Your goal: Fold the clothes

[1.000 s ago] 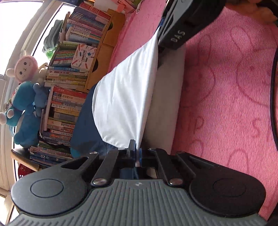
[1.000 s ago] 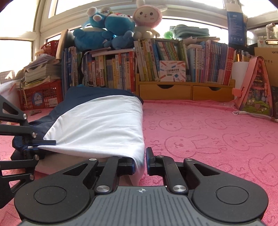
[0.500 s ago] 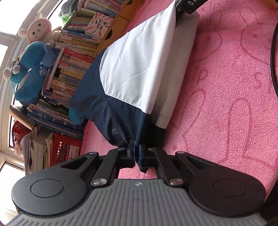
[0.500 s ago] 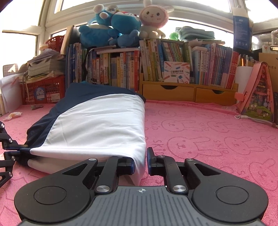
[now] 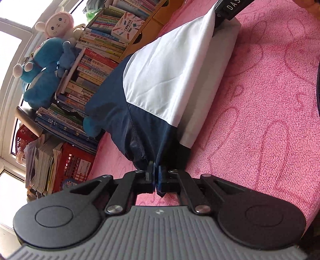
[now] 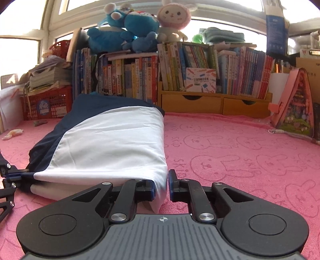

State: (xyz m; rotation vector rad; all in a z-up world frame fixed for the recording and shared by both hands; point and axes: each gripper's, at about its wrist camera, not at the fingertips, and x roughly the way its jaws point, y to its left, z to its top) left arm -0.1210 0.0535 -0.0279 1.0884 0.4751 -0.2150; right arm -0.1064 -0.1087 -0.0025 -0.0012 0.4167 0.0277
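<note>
Your left gripper (image 5: 155, 173) is clenched on the navy corner of the garment (image 5: 160, 80) — dark fabric is pinched between its blue pads and a small tip pokes out below them. In the right wrist view the same gripper (image 6: 14, 176) shows at the left edge, holding that navy corner level with the fold.

Your right gripper (image 6: 161, 187) is clamped on the white corner of the garment (image 6: 112, 148); the cloth fills the gap between the pads and hangs a little beneath them. In the left wrist view that gripper (image 5: 222, 14) sits at the top edge, on the far end of the same near hem.

The garment is white with a navy panel along one side. It lies on the pink towel (image 6: 240, 160) with the rabbit print, the upper layer lifted at the near edge and stretched taut between your two grippers (a lower white layer rests flat on the towel beneath it). Its far end reaches close to the row of books (image 6: 130, 78).

Background: blue plush toys (image 6: 124, 34) and a pink-hooded plush (image 6: 173, 20) sit on top of the books; a red crate (image 6: 48, 104) stands to the left, wooden drawers (image 6: 214, 105) to the right.
</note>
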